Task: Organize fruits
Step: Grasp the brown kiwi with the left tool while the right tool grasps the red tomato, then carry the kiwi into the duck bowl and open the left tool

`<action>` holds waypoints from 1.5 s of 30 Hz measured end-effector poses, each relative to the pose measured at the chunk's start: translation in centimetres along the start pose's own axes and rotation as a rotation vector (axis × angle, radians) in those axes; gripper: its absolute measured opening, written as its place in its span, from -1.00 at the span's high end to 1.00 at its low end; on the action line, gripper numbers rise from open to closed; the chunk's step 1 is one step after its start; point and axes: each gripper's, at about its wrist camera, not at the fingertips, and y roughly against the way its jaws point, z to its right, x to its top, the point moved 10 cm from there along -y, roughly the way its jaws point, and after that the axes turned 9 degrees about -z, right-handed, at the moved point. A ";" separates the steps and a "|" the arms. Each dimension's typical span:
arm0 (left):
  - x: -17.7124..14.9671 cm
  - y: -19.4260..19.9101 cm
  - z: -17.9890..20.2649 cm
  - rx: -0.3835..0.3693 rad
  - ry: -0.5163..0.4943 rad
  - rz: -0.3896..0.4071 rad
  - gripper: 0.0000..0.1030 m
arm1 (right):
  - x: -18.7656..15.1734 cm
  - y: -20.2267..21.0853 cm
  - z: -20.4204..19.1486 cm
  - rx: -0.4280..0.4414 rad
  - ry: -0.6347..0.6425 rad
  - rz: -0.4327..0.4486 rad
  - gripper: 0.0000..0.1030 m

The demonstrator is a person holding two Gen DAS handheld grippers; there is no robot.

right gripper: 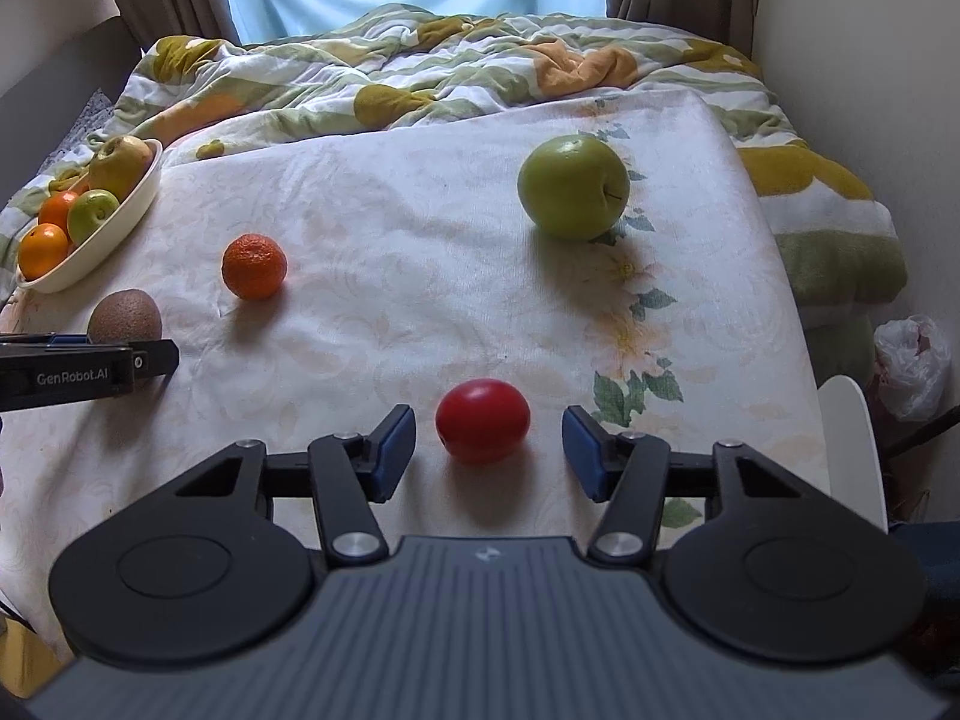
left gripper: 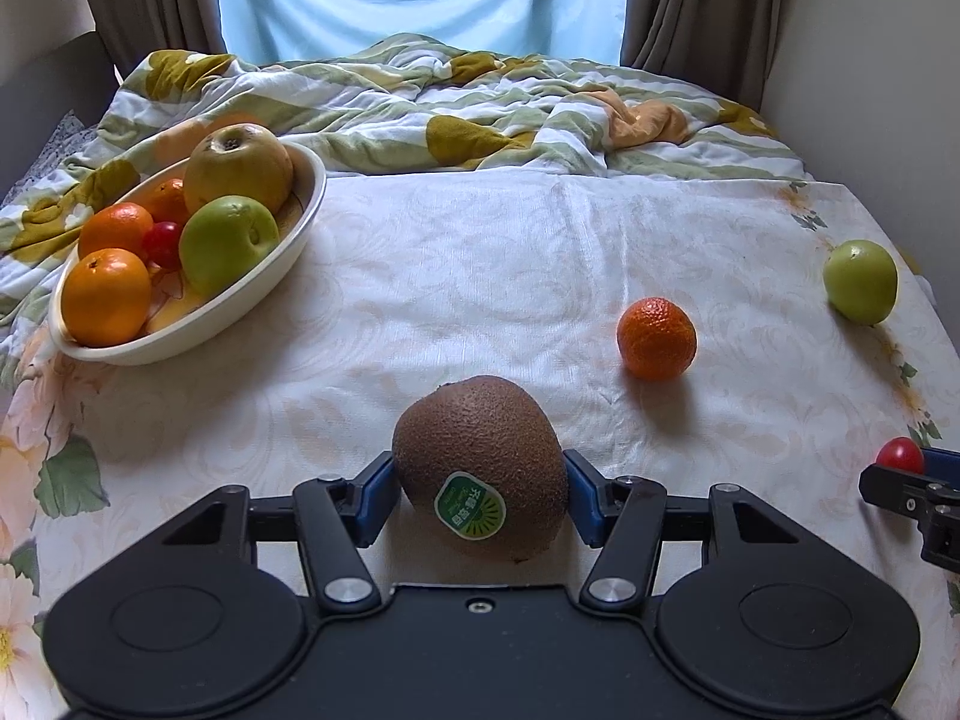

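Observation:
A brown kiwi (left gripper: 474,420) with a green sticker lies on the floral cloth, and my left gripper (left gripper: 480,474) is shut on it, both blue pads pressing its sides. A small red tomato (right gripper: 483,420) lies between the pads of my right gripper (right gripper: 487,429), which stands open with a gap on each side. A mandarin (left gripper: 657,338) and a green apple (right gripper: 573,186) lie loose on the cloth further back. At the far left a cream oval bowl (left gripper: 240,306) holds oranges, a green apple, a yellowish apple and a small red fruit.
A crumpled striped quilt (left gripper: 420,102) lies behind the cloth, with curtains and a window beyond. The cloth's right edge drops off beside a white chair edge (right gripper: 852,438) and a plastic bag (right gripper: 912,366). A wall stands close on the right.

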 end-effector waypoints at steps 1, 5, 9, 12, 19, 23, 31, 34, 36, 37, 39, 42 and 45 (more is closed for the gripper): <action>-0.1 0.1 -0.1 0.000 0.002 -0.001 -0.20 | 0.0 -0.1 0.0 -0.004 0.002 0.000 -0.21; -0.4 0.5 -0.5 -0.003 0.021 -0.001 -0.20 | 0.2 0.0 -0.3 -0.003 0.025 0.002 0.07; -0.8 1.1 -0.8 -0.012 0.041 0.002 -0.20 | 0.2 0.3 -0.5 0.007 0.024 0.005 0.07; -1.1 1.9 -0.9 -0.026 0.060 0.007 -0.20 | 0.3 1.0 -1.1 0.017 0.034 0.013 0.07; -1.1 5.0 -0.9 -0.037 0.084 0.055 -0.20 | 1.3 3.2 -2.8 0.055 0.057 0.041 0.07; -0.4 7.3 -1.6 -0.031 0.104 0.094 -0.20 | 2.2 4.6 -4.2 0.073 0.080 0.059 0.07; 0.8 11.1 -5.1 0.006 0.143 0.150 -0.20 | 4.3 7.1 -7.9 0.131 0.133 0.091 0.07; 1.4 11.9 -6.9 0.020 0.154 0.162 -0.20 | 5.2 7.6 -9.6 0.144 0.156 0.096 0.07; 1.8 12.4 -8.2 0.023 0.158 0.170 -0.20 | 5.9 7.8 -10.8 0.153 0.167 0.103 0.07; 2.0 12.5 -8.7 0.026 0.155 0.172 -0.20 | 6.2 7.9 -11.4 0.157 0.170 0.105 0.07; 2.6 12.7 -9.9 0.027 0.146 0.176 -0.20 | 6.7 8.1 -12.7 0.165 0.171 0.109 0.07; 3.7 12.6 -11.5 0.025 0.136 0.176 -0.20 | 7.7 8.1 -14.5 0.168 0.171 0.119 0.07; 4.7 12.2 -12.8 0.021 0.119 0.175 -0.20 | 8.6 8.0 -16.2 0.173 0.158 0.119 0.07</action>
